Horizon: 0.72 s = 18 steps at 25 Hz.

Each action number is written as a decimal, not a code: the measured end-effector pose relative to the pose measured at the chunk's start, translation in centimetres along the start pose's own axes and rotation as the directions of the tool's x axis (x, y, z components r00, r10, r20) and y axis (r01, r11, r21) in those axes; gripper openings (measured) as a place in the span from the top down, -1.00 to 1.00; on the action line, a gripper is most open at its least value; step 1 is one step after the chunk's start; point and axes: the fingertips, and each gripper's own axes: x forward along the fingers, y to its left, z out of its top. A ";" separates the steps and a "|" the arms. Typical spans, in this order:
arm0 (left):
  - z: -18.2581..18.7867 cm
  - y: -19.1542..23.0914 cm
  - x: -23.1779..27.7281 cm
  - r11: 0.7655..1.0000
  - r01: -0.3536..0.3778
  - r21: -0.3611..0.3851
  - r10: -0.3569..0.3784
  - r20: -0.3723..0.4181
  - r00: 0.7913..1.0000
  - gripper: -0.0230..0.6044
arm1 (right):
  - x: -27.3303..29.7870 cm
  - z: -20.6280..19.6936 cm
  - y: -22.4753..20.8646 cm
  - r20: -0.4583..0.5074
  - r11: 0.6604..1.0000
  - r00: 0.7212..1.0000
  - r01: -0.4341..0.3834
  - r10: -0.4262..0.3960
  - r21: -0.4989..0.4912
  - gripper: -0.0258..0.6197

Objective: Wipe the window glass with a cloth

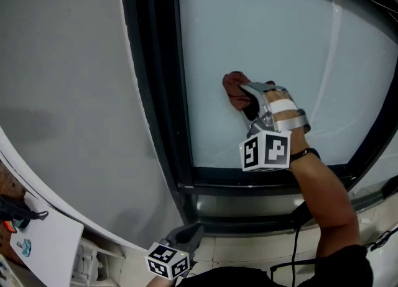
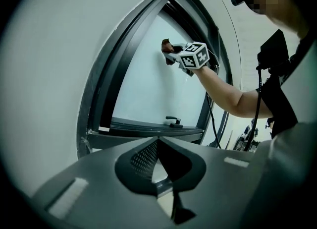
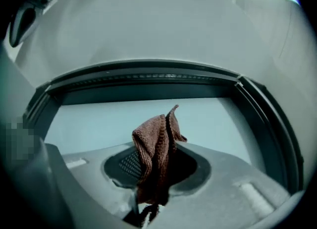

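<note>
Pressing in at mid-frame, the right gripper (image 1: pixel 250 100) is clamped tight on the brown cloth (image 1: pixel 234 87), which is bunched against the glass (image 1: pixel 280 37) filling the upper right, to the right of the dark frame (image 1: pixel 155 93). Down at the bottom edge, the left gripper (image 1: pixel 188 235) hangs below the sill (image 1: pixel 249 180), jaws together, nothing between them, well apart from the cloth.

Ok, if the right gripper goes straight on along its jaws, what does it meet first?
The window glass. The brown cloth pinched in the right gripper leads and looks at or just off the pane; depth is unclear.
</note>
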 end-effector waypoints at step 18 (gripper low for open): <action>0.8 -4.8 5.5 0.995 0.077 0.064 -0.075 -0.031 0.997 0.88 | 1.2 -3.7 0.1 -0.072 0.991 0.996 0.043 -0.052 -0.128 0.61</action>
